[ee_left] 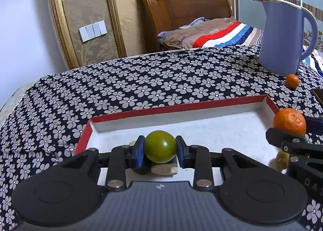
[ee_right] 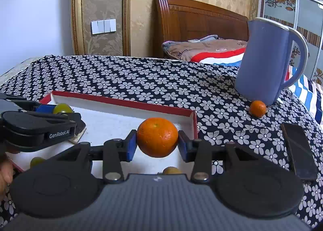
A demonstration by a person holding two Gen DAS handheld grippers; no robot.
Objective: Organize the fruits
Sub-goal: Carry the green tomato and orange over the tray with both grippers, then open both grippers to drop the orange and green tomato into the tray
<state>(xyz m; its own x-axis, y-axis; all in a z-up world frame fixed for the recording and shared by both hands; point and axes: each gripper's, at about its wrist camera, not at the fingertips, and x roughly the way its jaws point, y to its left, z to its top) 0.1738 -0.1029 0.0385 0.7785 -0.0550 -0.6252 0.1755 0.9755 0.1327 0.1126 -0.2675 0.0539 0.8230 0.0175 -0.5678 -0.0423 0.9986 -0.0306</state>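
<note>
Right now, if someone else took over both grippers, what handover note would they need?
Left gripper: shut on a green fruit, over the red-edged tray.
Right gripper: shut on a large orange, over the tray's right end.
Done: at least two small greenish fruits already lie in the tray.
Left: set both held fruits down; a small orange sits on the floral cloth beside the blue jug.

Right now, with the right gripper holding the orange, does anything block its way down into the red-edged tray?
Nothing visible does. The orange sits clamped in the right gripper above bare white floor of the tray; the left gripper works at the tray's far end.
</note>
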